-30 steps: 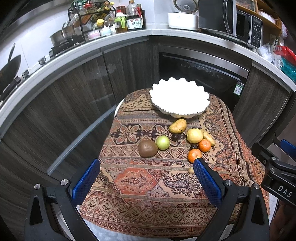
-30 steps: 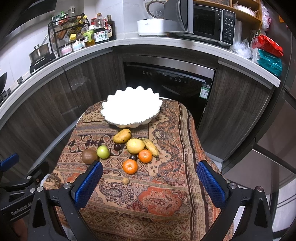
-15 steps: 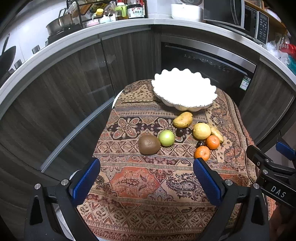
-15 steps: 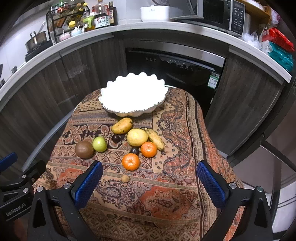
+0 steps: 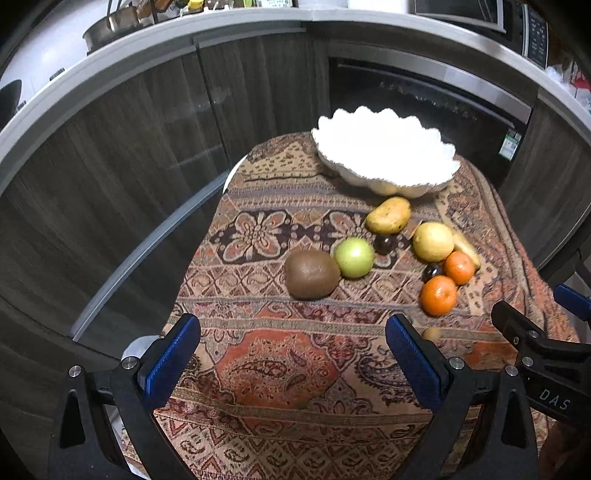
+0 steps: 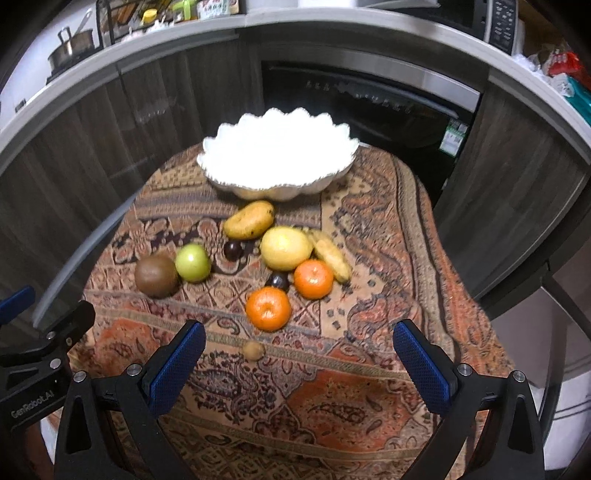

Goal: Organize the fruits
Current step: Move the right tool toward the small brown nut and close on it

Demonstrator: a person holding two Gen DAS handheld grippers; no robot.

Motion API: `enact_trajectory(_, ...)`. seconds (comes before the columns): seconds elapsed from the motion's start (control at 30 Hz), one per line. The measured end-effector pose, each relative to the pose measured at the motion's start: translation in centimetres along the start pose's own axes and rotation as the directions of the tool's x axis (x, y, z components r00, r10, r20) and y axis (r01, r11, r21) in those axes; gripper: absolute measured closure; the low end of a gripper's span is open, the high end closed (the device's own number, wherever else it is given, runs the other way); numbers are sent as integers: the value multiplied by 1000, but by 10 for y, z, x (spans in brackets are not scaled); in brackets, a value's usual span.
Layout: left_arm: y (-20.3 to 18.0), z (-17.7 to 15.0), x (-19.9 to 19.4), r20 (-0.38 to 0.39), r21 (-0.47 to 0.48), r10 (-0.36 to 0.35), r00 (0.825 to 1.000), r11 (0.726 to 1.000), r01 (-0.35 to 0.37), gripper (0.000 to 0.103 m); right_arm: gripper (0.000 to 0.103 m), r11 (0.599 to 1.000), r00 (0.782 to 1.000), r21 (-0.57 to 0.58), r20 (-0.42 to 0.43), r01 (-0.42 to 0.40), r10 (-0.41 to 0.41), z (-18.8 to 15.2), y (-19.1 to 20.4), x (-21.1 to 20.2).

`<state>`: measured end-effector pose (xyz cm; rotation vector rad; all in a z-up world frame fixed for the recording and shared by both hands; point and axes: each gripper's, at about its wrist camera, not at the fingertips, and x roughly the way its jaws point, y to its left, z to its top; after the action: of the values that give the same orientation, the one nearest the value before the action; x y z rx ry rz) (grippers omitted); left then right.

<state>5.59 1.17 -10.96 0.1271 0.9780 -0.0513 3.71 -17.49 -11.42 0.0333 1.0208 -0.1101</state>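
A white scalloped bowl (image 5: 384, 155) (image 6: 277, 155) stands empty at the far end of a small table with a patterned cloth (image 5: 273, 365). In front of it lie loose fruits: a brown kiwi (image 5: 312, 274) (image 6: 156, 275), a green apple (image 5: 354, 257) (image 6: 192, 262), a mango (image 5: 388, 220) (image 6: 249, 219), a yellow lemon (image 5: 433, 241) (image 6: 286, 248), a banana (image 6: 330, 254), two oranges (image 5: 438, 295) (image 6: 268, 308) (image 6: 313, 278), dark plums (image 6: 232, 251) and a small brown nut-like fruit (image 6: 253, 350). My left gripper (image 5: 291, 354) hangs open in front of the kiwi. My right gripper (image 6: 299, 354) is open before the near orange.
Dark wood cabinets and an oven (image 6: 369, 99) curve behind the table under a grey countertop (image 5: 110, 55). A pot (image 6: 72, 44), bottles and a microwave (image 5: 517, 22) stand on the counter. Each gripper's body shows at the edge of the other's view.
Both grippers have moved forward and lower toward the table; the fruits and bowl now appear larger and closer. Nothing has been picked up or shifted.
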Motion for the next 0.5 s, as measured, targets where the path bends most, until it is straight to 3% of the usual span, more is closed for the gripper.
enact_trajectory(0.23, 5, -12, 29, -24, 2, 6, 1000, 1000, -6, 3, 2, 999, 999, -35, -46, -15, 13, -11, 12, 32)
enact_trajectory(0.5, 9, -18, 59, -69, -5, -4, 998, 1000, 4, 8, 21, 998, 993, -57, -110, -38, 32, -19, 24, 71)
